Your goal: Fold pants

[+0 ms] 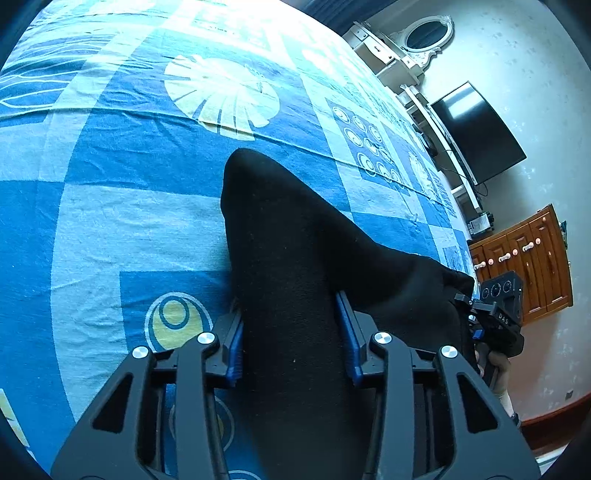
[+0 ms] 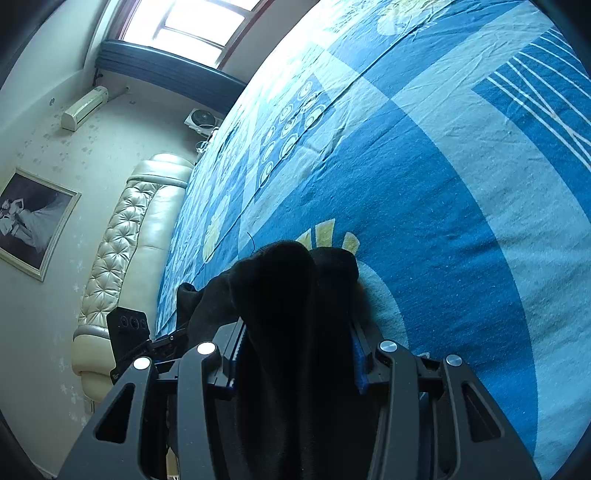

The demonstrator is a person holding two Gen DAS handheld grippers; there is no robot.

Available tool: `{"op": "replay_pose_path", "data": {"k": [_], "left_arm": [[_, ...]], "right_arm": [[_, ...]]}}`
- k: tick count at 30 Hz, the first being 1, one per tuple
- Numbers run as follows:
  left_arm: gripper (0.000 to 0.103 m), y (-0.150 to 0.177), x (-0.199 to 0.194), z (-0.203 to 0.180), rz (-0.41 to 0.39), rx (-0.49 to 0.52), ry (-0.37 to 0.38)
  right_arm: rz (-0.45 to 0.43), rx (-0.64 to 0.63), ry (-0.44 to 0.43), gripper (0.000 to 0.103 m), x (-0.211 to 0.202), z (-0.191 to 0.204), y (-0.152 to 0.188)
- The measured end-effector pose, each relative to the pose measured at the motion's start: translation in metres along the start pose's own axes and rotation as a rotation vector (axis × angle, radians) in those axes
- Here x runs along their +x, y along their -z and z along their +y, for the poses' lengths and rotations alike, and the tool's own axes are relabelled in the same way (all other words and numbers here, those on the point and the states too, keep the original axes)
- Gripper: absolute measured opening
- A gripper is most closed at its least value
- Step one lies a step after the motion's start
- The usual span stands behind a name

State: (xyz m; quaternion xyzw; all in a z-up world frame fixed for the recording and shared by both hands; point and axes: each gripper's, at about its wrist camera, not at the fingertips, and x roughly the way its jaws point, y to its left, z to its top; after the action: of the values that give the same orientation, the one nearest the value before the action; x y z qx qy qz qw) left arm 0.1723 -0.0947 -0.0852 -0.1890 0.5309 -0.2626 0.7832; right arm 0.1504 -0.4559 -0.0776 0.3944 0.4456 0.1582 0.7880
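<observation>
Black pants (image 1: 291,236) lie bunched on a blue patterned bedspread (image 1: 110,155). My left gripper (image 1: 293,332) is shut on a thick fold of the pants, which fills the gap between its blue pads and stretches right to the other gripper (image 1: 495,314). In the right wrist view my right gripper (image 2: 295,354) is shut on another bunch of the same pants (image 2: 288,288), with cloth spilling forward over the fingers onto the bedspread (image 2: 443,184). The left gripper (image 2: 129,332) shows at the lower left there.
A dark TV (image 1: 476,133) on a white stand, a white dresser with an oval mirror (image 1: 428,35) and a wooden cabinet (image 1: 528,266) stand beyond the bed's edge. A cream tufted headboard (image 2: 125,243), a framed picture (image 2: 33,221) and a window (image 2: 192,22) are at the left.
</observation>
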Motion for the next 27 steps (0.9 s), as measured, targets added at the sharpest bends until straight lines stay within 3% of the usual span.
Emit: {"op": "replay_pose_path", "data": {"k": [16, 27], "left_arm": [[0.028, -0.002, -0.006, -0.003, -0.005, 0.018, -0.003], [0.025, -0.005, -0.024, 0.012, -0.022, -0.001, -0.027]], "right_arm": [[-0.013, 0.006, 0.000, 0.044, 0.005, 0.005, 0.000], [0.015, -0.015, -0.014, 0.043, 0.025, 0.021, 0.001]]}}
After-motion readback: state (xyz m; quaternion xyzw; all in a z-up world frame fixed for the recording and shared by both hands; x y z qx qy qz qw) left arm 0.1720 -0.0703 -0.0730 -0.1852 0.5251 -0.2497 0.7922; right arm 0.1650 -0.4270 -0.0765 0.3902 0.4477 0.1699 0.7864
